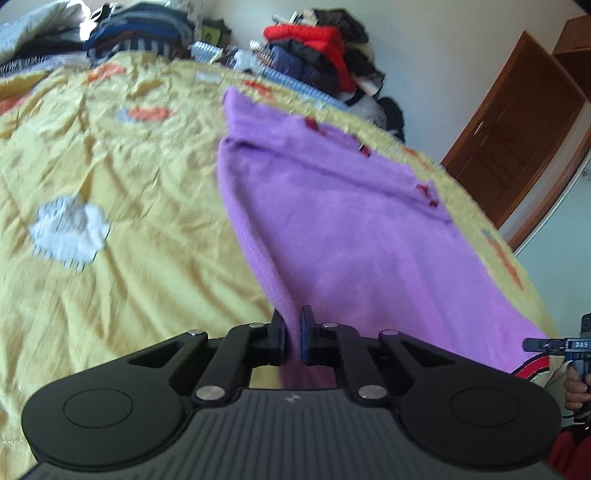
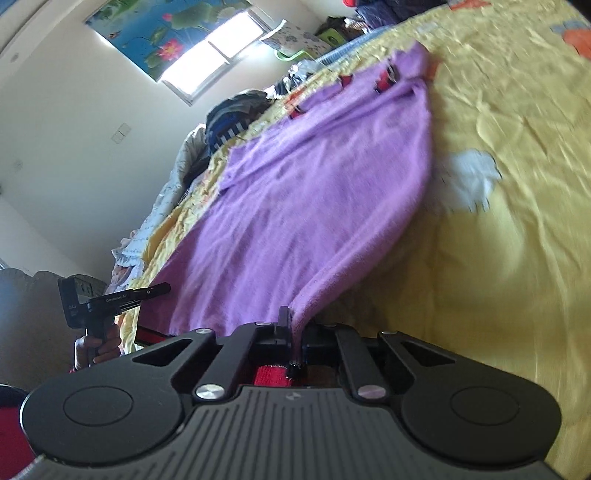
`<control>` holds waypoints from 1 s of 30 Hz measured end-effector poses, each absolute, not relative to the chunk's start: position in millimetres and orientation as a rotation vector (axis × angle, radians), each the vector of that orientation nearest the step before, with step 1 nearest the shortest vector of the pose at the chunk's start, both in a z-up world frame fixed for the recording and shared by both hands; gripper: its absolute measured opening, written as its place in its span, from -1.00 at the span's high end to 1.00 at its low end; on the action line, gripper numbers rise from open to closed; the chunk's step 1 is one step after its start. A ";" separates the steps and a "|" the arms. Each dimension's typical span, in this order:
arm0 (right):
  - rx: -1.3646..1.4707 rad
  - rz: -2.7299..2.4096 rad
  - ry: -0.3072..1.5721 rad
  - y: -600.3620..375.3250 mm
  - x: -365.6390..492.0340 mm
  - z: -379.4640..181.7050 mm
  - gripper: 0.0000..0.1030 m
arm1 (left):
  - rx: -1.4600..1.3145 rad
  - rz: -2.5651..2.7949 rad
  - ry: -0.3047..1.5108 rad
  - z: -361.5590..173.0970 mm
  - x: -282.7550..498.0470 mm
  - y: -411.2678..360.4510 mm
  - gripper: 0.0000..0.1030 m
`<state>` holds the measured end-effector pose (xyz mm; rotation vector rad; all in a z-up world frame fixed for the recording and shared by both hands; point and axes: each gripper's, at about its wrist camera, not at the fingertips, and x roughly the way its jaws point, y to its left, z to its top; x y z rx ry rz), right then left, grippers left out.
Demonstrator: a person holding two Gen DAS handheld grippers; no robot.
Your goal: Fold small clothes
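A purple knit garment (image 1: 332, 221) with small red trims lies spread on a yellow quilt (image 1: 129, 203). My left gripper (image 1: 292, 338) is shut on the garment's near edge, which runs up taut from the jaws. My right gripper (image 2: 293, 328) is shut on another near corner of the same garment (image 2: 314, 192), with a red and black cuff behind the jaws. Each view shows the other gripper at its edge: the right one in the left wrist view (image 1: 569, 347), the left one in the right wrist view (image 2: 110, 299).
Piles of clothes (image 1: 317, 51) line the far side of the bed. A brown wooden door (image 1: 517, 140) stands at the right. A white cloud patch (image 1: 70, 232) marks the quilt. A window (image 2: 214, 55) and a lotus picture (image 2: 155, 26) are on the wall.
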<state>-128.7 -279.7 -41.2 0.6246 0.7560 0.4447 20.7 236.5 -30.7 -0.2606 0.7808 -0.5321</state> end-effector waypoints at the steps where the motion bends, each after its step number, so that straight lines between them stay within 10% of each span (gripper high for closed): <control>1: 0.625 0.445 0.747 -280.4 -126.9 -38.0 0.80 | -0.267 -0.537 0.765 -26.1 20.1 235.1 0.85; 26: 0.607 0.428 0.696 -281.9 -110.5 -25.1 0.80 | -0.354 -0.560 0.938 -48.6 24.8 260.0 0.80; 30: 0.595 0.427 0.700 -279.7 -112.9 -24.2 0.80 | -0.453 -0.645 0.928 -56.9 14.9 268.0 0.32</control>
